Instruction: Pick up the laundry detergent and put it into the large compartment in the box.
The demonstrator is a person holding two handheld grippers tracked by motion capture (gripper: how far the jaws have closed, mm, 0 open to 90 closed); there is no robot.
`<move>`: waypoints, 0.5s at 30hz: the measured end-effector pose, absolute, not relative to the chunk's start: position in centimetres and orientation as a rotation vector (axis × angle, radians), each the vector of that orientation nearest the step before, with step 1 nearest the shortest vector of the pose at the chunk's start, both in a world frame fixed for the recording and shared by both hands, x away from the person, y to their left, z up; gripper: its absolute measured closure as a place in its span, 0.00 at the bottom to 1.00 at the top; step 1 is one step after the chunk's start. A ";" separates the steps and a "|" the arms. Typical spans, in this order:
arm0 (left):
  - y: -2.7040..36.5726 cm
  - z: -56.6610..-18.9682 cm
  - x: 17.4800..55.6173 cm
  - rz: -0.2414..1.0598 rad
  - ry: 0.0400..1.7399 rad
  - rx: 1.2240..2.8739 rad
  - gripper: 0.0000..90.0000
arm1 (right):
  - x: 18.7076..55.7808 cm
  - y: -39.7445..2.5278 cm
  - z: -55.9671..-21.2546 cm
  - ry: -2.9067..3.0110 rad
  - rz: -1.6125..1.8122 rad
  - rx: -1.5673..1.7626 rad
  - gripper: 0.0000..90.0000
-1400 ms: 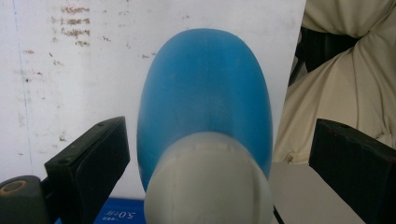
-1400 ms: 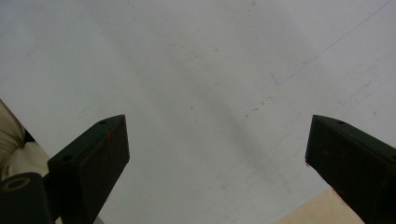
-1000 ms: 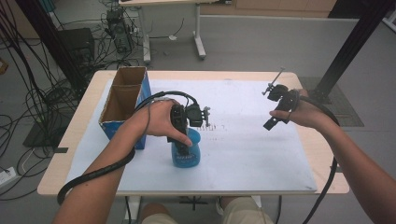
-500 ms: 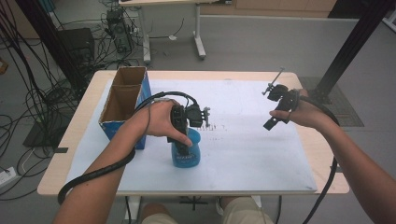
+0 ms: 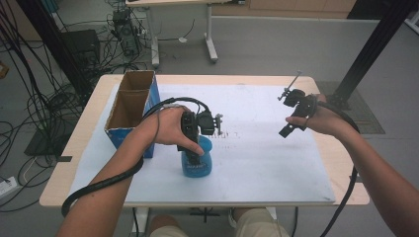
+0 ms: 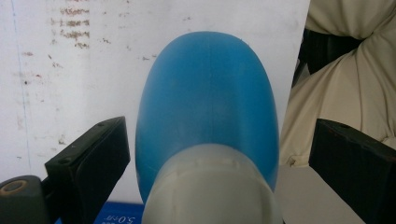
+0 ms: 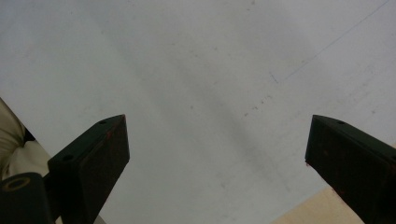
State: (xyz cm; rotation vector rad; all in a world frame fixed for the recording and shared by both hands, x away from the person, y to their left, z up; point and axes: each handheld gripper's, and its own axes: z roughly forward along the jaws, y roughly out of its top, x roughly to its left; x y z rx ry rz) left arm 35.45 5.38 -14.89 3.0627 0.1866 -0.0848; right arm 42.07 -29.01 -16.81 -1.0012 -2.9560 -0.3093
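Spanning most of a light wooden desk [image 5: 89, 148]: a white paper sheet [image 5: 267, 163], lightly smudged near its middle. Standing along the desk's left edge, toward the far left corner: an open cardboard box with blue sides [image 5: 129, 106], split into two compartments, both looking empty. Sitting upright on the sheet near the front edge, left of centre and just right of the box's near corner: a blue plastic bottle [image 5: 197, 160] with a whitish cap, a printed label facing the front edge. Hovering directly over that bottle, pointing straight down: the left gripper [image 5: 193, 143], gripped in the left hand [image 5: 165, 128], cable looping back along the forearm. Showing in the left gripper view: the blue bottle [image 6: 208, 107] from above, cap nearest the camera, sitting between the two black jaws, which are spread wide with clear gaps on both sides, touching nothing. Hanging above the right part of the sheet, toward the desk's right edge and well apart from the bottle: the right gripper [image 5: 289, 129], carried in the right hand [image 5: 321, 118]. Showing in the right gripper view: its jaws spread wide too, pinching nothing, bare white paper beneath and a sliver of desk wood at the lower right.
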 end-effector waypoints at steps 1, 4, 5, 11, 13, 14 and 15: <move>5.3 -14.9 35.5 -0.086 0.186 3.065 0.06 | 42.1 -29.0 -16.8 -2.956 -0.307 -1.000 0.07; 5.3 -15.0 35.5 -0.088 0.187 3.065 0.06 | 42.1 -29.0 -16.8 -2.956 -0.311 -1.002 0.07; 5.4 -15.0 35.5 -0.089 0.189 3.064 0.06 | 42.1 -29.0 -16.9 -2.954 -0.311 -1.002 0.07; 5.4 -15.0 35.5 -0.090 0.191 3.065 0.06 | 42.1 -29.0 -16.9 -2.958 -0.310 -0.995 0.07; 5.5 -15.0 35.4 -0.089 0.193 3.062 0.06 | 42.1 -29.0 -16.8 -2.957 -0.313 -0.999 0.07; 5.4 -15.0 35.4 -0.090 0.192 3.063 0.06 | 42.1 -29.0 -16.8 -2.957 -0.313 -0.999 0.07; 5.5 -15.0 35.4 -0.089 0.191 3.062 0.06 | 42.1 -29.0 -16.8 -2.957 -0.312 -0.999 0.07</move>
